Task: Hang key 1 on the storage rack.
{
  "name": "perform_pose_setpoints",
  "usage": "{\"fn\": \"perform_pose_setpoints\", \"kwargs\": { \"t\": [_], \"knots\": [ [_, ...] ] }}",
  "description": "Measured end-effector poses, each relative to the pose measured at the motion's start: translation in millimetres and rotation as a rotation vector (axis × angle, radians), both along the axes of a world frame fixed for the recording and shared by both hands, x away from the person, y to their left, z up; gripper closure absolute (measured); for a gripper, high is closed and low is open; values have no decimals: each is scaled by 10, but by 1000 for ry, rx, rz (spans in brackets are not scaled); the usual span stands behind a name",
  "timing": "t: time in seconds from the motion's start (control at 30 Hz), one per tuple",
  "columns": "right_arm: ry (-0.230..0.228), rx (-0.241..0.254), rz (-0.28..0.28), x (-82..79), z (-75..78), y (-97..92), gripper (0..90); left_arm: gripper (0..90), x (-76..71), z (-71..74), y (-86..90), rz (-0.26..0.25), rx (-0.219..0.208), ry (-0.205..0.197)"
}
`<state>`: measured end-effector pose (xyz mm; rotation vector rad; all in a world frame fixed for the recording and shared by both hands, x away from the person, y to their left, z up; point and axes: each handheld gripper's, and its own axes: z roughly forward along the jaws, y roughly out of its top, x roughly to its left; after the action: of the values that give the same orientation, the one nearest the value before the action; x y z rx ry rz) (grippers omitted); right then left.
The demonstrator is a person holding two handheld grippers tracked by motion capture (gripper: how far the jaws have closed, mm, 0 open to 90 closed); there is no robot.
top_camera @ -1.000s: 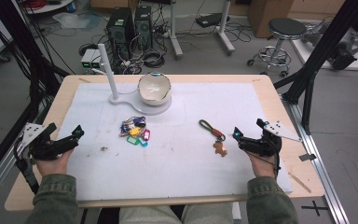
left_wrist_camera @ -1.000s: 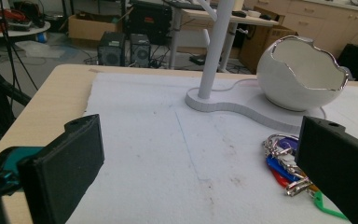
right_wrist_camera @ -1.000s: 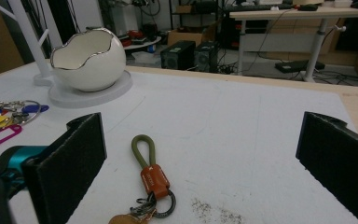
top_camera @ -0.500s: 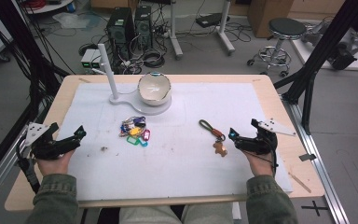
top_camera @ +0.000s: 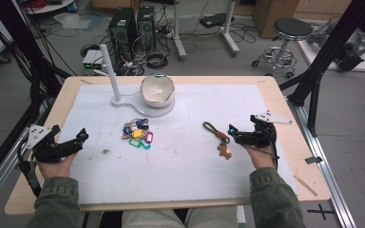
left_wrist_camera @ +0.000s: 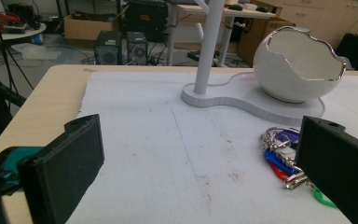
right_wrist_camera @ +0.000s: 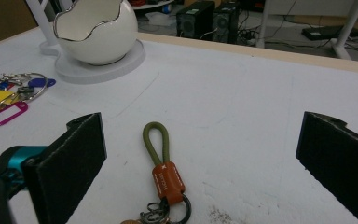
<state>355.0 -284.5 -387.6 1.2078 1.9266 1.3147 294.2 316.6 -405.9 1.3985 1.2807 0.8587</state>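
Observation:
A keychain (top_camera: pixel 216 133) with an olive cord loop and a brown leather tab lies on the white mat, right of centre. My right gripper (top_camera: pixel 243 125) stands open just to its right, and in the right gripper view the keychain (right_wrist_camera: pixel 161 163) lies between the spread jaws of that gripper (right_wrist_camera: pixel 205 140), nearer the left one. A bunch of keys with coloured tags (top_camera: pixel 138 133) rests mid-mat. My left gripper (top_camera: pixel 69 135) is open near the mat's left edge. In the left gripper view the keys (left_wrist_camera: pixel 283 154) lie by the right jaw of the open gripper (left_wrist_camera: pixel 205 149).
A white egg-shaped bowl (top_camera: pixel 157 90) sits on a flat white base with an upright post (top_camera: pixel 109 71) at the back of the mat (top_camera: pixel 195 161). A thin wooden stick (top_camera: pixel 307 185) lies near the table's front right corner. Computers, cables and a stool stand beyond the table.
My right gripper has slid a little left and forward, closer to the olive keychain. The left gripper has barely moved.

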Motion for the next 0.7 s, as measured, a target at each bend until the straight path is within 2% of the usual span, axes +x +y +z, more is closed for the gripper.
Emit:
{"fn": "perform_pose_setpoints", "kwargs": {
  "t": [0.23,0.33,0.5,0.7],
  "knots": [
    [33,-22,30,112,33,65,6,17,2,-3,-2,-3,-2,0],
    [65,-33,45,182,40,114,6,17,-1,-1,2,0,-3,-1],
    [83,-46,61,258,44,157,6,17,-4,2,3,1,-4,-3],
    [126,-70,75,367,1,194,7,17,4,-3,5,-3,-3,1]
  ]
}}
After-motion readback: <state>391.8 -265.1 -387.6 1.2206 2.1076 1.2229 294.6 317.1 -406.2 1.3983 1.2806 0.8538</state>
